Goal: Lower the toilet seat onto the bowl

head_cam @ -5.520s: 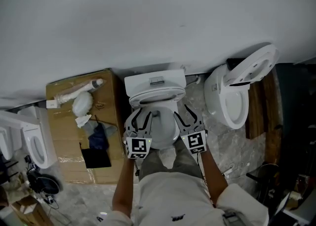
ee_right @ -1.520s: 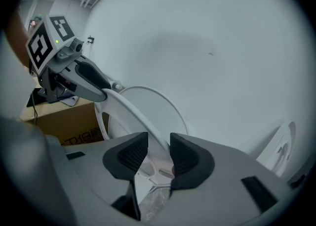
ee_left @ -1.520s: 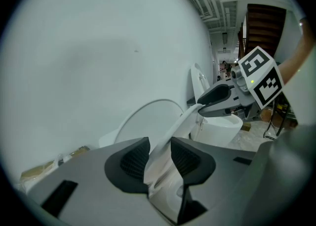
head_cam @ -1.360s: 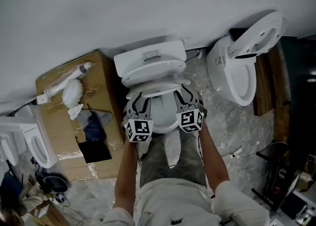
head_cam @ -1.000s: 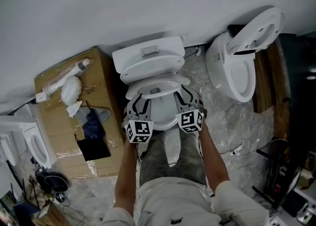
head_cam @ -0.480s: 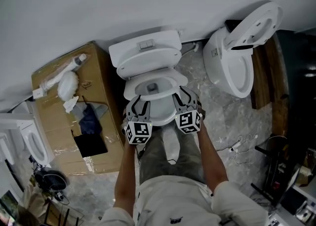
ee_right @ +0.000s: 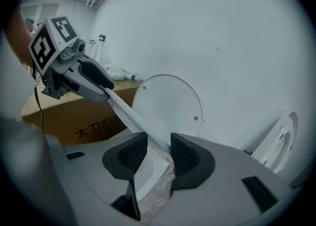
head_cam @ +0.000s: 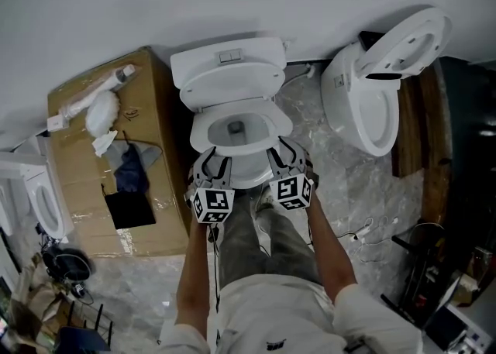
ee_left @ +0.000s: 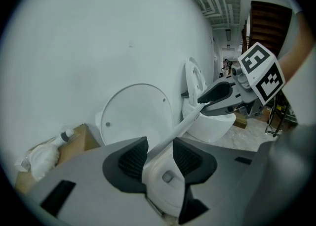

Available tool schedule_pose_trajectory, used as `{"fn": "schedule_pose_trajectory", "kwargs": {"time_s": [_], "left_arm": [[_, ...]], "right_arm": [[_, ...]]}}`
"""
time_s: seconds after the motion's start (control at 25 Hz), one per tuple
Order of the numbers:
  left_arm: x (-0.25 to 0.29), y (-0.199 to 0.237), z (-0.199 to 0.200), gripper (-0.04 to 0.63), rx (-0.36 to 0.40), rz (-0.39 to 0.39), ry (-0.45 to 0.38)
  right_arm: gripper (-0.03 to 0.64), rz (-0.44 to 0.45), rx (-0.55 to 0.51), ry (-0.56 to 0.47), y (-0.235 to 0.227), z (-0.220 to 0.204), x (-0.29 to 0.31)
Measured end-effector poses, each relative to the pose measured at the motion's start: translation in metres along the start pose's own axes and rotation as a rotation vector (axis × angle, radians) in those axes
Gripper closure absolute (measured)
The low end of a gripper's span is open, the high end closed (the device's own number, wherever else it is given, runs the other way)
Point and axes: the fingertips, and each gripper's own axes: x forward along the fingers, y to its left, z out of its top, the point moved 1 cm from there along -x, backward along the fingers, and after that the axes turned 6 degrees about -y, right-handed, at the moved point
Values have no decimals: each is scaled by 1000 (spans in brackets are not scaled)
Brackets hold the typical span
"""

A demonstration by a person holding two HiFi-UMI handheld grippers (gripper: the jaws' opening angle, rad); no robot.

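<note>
Head view and both claw views, with counts.

**Fixtures:** One toilet stands in the middle. A second toilet (head_cam: 350,108) is to its right with its own lid up. Part of a third white fixture (head_cam: 37,204) shows at the left edge. One cardboard box (head_cam: 77,178) stands beside the middle toilet and carries loose parts and wrappings.

**The middle toilet:** It has one tank (head_cam: 227,56), one lid (head_cam: 229,85), one toilet seat (head_cam: 203,131) and one bowl (head_cam: 248,173).

**The seat:** It is a plain white oval ring, thin at the edge, swung far down from the lid. The lid stands upright against the tank. The seat lies low over the bowl, and its front rim runs as a narrow strip from one of my claws to the other. I cannot tell whether that rim touches the bowl.

**Left claw** (ee_left: 159,157): The jaws have just been opening. The seat rim passes between the ribbed pads with a gap on each side, so nothing is pinched.

**Right claw** (ee_right: 159,154): The jaws are narrow and closed on the seat rim.

**Pose:** My forearms reach forward side by side, one to each side of the bowl's front. Both claws tilt downward with their marker cubes facing up.
</note>
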Motion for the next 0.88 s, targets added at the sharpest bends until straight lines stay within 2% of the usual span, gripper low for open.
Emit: {"fn": "schedule_pose_trajectory", "kwargs": {"time_s": [0.88], "left_arm": [[-24, -57, -69, 407, 28, 45, 50]], "right_arm": [[448, 134, -93, 23, 53, -72, -18]]}}
